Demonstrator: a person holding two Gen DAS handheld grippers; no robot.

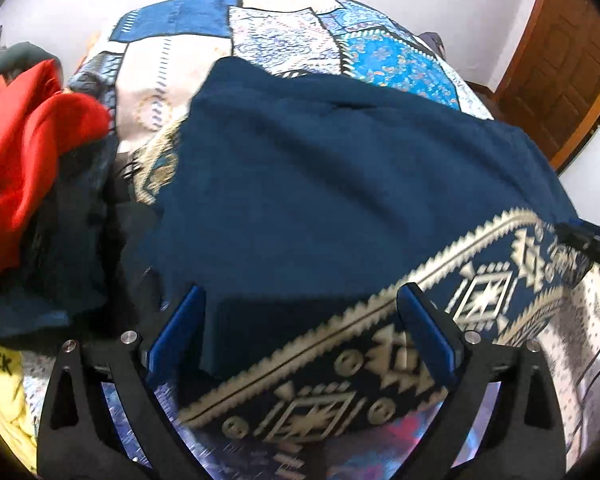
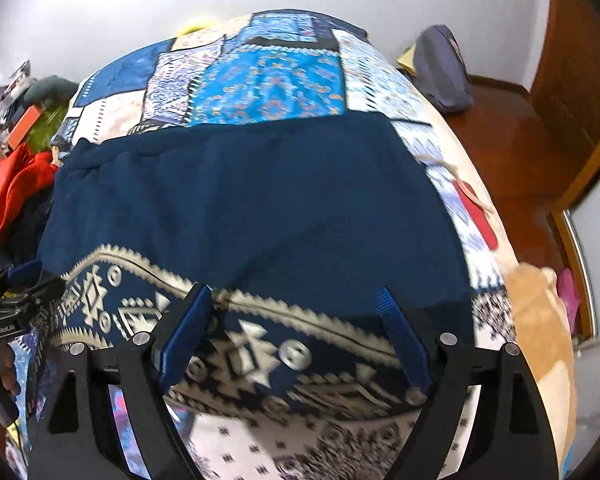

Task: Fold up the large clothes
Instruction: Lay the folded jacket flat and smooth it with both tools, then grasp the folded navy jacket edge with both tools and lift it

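Observation:
A large dark blue garment [image 1: 320,184] with a cream geometric border band [image 1: 340,380] lies spread on the patchwork bed; it also shows in the right wrist view [image 2: 260,208]. My left gripper [image 1: 300,300] is open, its blue fingers [image 1: 176,332] straddling the garment's near-left border edge. My right gripper [image 2: 296,296] is open over the border band [image 2: 256,348] at the near-right edge. The right gripper's tip shows at the right of the left wrist view [image 1: 592,244]; the left gripper shows at the left of the right wrist view [image 2: 16,300].
The bed has a blue and white patchwork cover [image 2: 268,84]. A pile of red [image 1: 28,148] and dark clothes lies at its left, with a yellow cloth [image 1: 4,392] near the front. A wooden door [image 1: 560,68] and red-brown floor [image 2: 512,148] are to the right.

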